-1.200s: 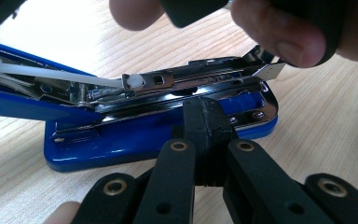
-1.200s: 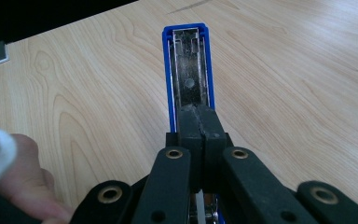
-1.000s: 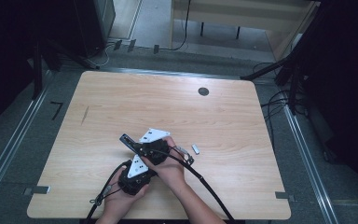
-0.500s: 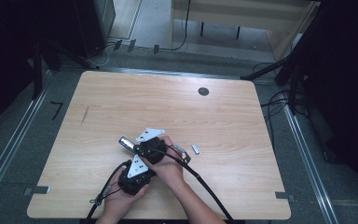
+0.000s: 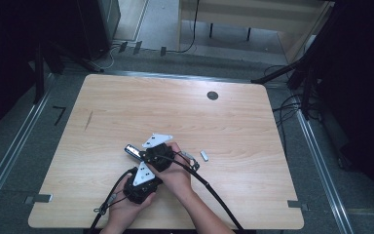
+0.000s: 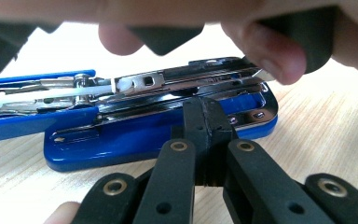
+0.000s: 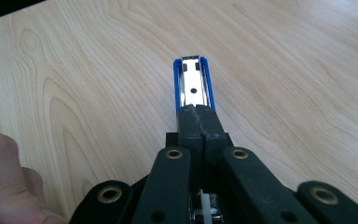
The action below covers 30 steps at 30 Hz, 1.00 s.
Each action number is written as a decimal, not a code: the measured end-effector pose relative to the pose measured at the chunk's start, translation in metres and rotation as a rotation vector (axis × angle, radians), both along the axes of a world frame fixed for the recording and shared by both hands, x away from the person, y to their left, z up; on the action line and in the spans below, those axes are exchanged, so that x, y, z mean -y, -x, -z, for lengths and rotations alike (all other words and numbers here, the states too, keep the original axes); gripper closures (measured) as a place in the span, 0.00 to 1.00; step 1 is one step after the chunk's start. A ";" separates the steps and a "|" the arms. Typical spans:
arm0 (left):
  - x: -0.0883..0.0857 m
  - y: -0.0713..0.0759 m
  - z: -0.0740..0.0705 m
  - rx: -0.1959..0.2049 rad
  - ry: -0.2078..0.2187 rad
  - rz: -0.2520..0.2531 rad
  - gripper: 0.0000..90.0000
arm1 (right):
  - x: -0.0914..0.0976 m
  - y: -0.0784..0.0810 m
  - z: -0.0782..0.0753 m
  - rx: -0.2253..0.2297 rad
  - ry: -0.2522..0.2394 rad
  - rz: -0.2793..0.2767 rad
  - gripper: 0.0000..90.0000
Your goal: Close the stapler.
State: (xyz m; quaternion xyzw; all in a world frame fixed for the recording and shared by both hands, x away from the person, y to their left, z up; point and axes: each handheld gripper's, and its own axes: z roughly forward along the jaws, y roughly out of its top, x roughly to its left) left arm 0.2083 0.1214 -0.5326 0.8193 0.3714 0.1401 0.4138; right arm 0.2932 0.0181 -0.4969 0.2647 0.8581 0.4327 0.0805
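Observation:
A blue stapler [image 6: 158, 135] lies opened out on the wooden table, its metal magazine [image 6: 186, 84] raised over the blue base. My left gripper [image 6: 208, 109] is shut and empty, with its tips close against the side of the base. A fingertip [image 6: 265, 58] rests on the magazine's end. My right gripper [image 7: 197, 112] is also shut and sits over the stapler's blue-edged metal arm [image 7: 193, 86], which points away along the table. In the high view both hands crowd together near the front edge, with the stapler's tip [image 5: 132, 150] poking out to the left of the right gripper [image 5: 151, 155].
A small grey piece [image 5: 204, 155] and another metal bit [image 5: 187, 156] lie just right of the hands. A black round grommet [image 5: 213, 95] sits near the table's far edge. Cables [image 5: 214, 195] trail off the front edge.

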 end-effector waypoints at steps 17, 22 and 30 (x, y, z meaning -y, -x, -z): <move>0.000 0.000 0.000 0.002 0.000 0.000 1.00 | 0.032 0.004 -0.018 0.031 -0.064 0.042 1.00; 0.000 0.000 0.000 0.003 -0.001 0.000 1.00 | 0.045 0.003 -0.019 0.033 -0.069 0.077 0.99; 0.000 0.000 0.000 -0.001 0.001 0.000 1.00 | 0.073 0.000 -0.020 0.002 -0.082 0.124 0.96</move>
